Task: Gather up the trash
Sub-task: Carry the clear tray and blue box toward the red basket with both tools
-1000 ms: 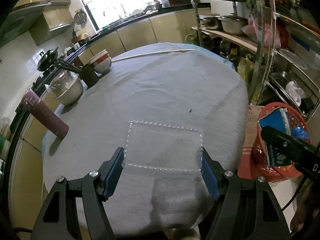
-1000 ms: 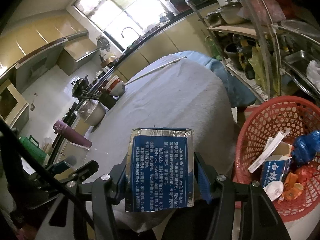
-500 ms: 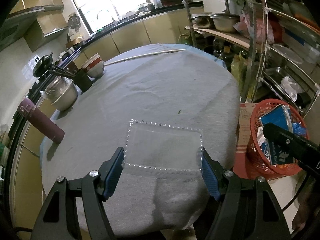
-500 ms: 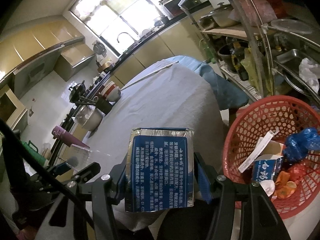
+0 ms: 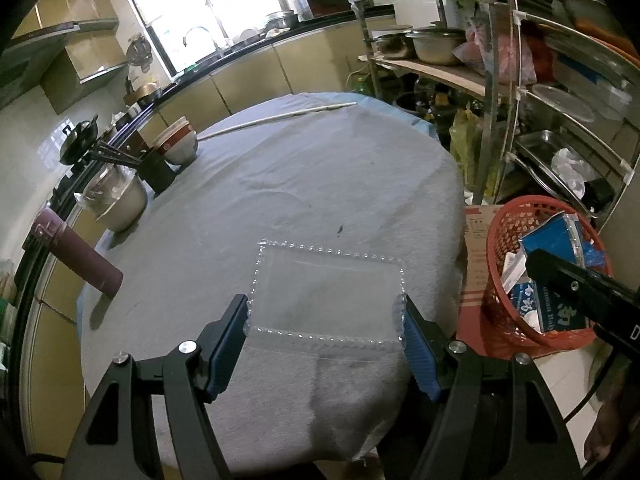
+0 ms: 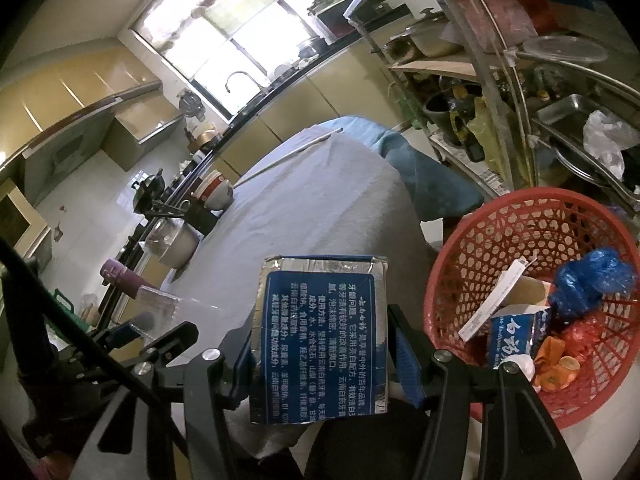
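My left gripper (image 5: 324, 326) is shut on a clear plastic tray (image 5: 326, 290) with a beaded rim, held over the near part of the grey-clothed table (image 5: 304, 168). My right gripper (image 6: 322, 338) is shut on a blue and silver toothpaste box (image 6: 322, 324), held upright by the table's near right edge, left of the red basket (image 6: 472, 264). The basket (image 5: 500, 240) stands on the floor right of the table and holds another blue box (image 6: 516, 332), a blue bag and orange scraps. The right gripper's body (image 5: 580, 284) shows over the basket in the left wrist view.
On the table's left side stand a maroon flask (image 5: 76, 256), a covered metal pot (image 5: 118, 196), a black chopstick holder (image 5: 158, 168) and stacked bowls (image 5: 178, 144). A long white stick (image 5: 280, 118) lies at the far edge. A metal shelf rack (image 5: 520, 80) stands right.
Both grippers have drawn back and up a little with their loads still held. The basket sits nearer the right gripper in its view.
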